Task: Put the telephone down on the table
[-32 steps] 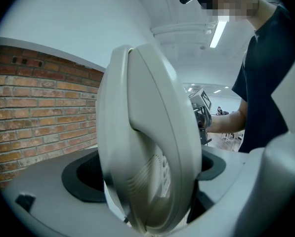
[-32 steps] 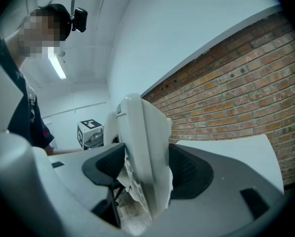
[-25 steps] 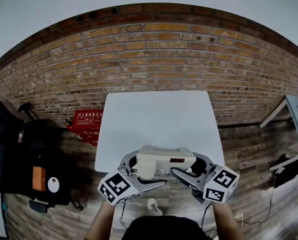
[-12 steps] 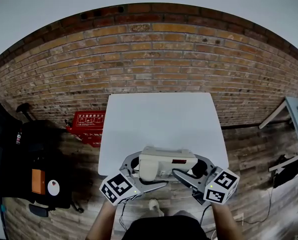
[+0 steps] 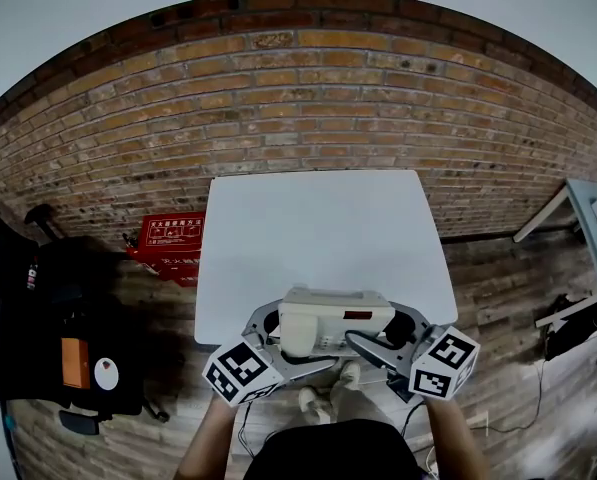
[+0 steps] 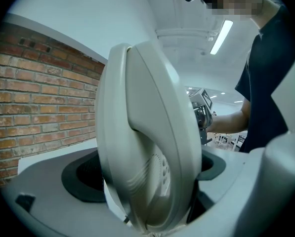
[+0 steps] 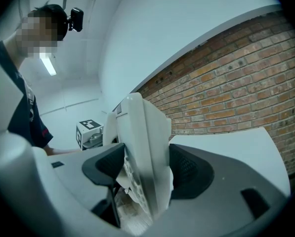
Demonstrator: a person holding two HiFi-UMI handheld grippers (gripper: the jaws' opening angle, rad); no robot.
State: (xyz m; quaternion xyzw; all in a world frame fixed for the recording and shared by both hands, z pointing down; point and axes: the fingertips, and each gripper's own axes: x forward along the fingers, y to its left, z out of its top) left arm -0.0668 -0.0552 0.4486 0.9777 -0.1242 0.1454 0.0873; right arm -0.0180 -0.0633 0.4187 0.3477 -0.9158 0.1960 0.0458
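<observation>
A cream desk telephone (image 5: 333,318) with a small dark display hangs over the near edge of the white table (image 5: 318,228), held from both ends. My left gripper (image 5: 266,328) is shut on its left end, the side with the handset (image 6: 147,152), which fills the gap between those jaws. My right gripper (image 5: 400,332) is shut on the right end, where the thin body (image 7: 143,152) stands on edge between the black pads (image 7: 189,169). Whether the telephone's underside touches the table cannot be told.
A brick wall runs behind the table and the floor is brick-patterned. A red box (image 5: 168,243) lies on the floor to the left, near a black chair with a bag (image 5: 48,318). Another table's corner (image 5: 593,213) shows at the right. The person's shoes (image 5: 323,398) are below.
The telephone and both grippers stay in almost the same place at the table's near edge. The head view has tilted slightly, and the shoes now show more.
</observation>
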